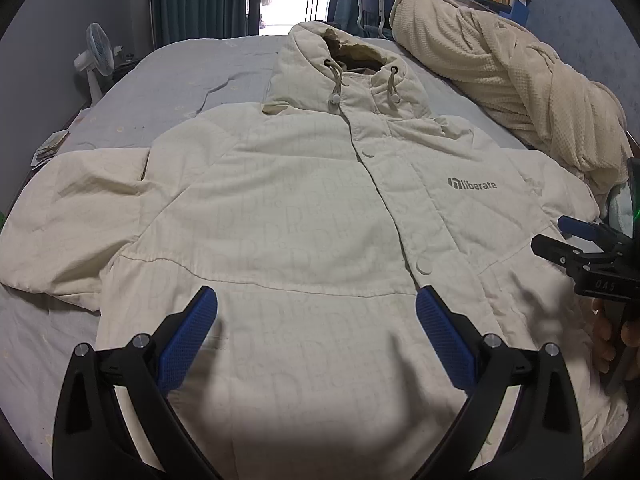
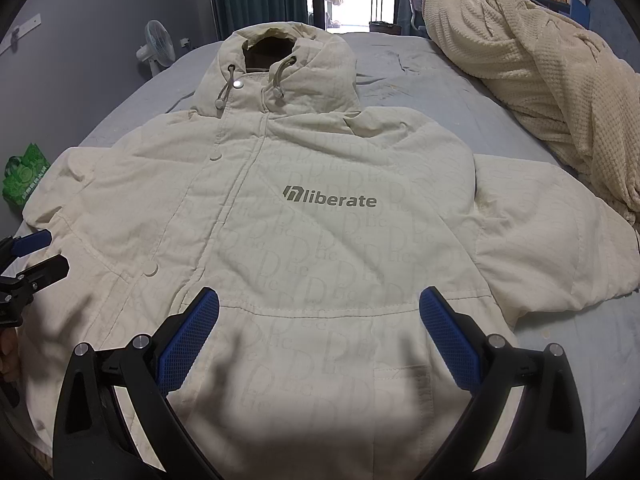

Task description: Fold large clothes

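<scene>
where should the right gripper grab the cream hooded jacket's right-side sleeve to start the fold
Probably at the outer end of the sleeve, coming in from the bed's right side. The cream hooded jacket lies flat, front up, sleeves spread, so that end is a free edge to pinch. The right gripper hangs open over the lower front.

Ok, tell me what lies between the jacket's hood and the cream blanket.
Only bare grey bedsheet separates the hood from the cream blanket; the right wrist view shows it best.
</scene>
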`<state>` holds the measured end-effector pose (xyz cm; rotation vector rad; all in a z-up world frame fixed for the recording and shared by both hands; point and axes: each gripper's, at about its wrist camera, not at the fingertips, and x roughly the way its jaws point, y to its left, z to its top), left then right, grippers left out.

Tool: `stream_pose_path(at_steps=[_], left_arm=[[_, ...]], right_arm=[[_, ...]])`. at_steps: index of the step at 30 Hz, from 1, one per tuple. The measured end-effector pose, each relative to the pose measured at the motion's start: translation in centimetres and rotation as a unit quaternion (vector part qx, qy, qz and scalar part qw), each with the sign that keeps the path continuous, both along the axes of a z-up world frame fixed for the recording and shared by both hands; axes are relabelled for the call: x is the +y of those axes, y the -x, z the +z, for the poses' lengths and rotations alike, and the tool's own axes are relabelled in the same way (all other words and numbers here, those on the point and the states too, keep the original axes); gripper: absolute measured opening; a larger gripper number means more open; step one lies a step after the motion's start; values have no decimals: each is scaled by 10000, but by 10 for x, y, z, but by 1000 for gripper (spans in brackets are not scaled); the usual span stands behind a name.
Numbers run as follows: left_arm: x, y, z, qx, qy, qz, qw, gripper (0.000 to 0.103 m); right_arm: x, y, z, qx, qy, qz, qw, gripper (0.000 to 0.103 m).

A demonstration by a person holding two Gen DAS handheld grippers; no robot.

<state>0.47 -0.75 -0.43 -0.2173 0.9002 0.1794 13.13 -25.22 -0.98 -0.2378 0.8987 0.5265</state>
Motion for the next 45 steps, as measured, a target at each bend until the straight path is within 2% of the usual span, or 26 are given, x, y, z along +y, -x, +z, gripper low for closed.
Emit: stream_pose_path(at_steps=[9, 11, 34, 41, 45], left_arm=[[10, -5, -2, 2, 2, -6, 10000, 95], [-3, 2, 1, -4, 12, 8, 10000, 95], [1, 2, 4, -73, -31, 38, 10000, 95], [5, 0, 10, -211, -187, 135, 9995, 95], [12, -1, 16, -319, -24, 106, 9994, 95]], right_arm=[[0, 0, 0, 2, -8, 0, 10000, 96], [0, 0, 0, 2, -7, 1, 10000, 96], [-1, -1, 1, -1, -32, -21, 10000, 96], [-14, -12, 7, 38, -186, -209, 9996, 96], [-26, -23, 13, 9, -307, -413, 9987, 96]])
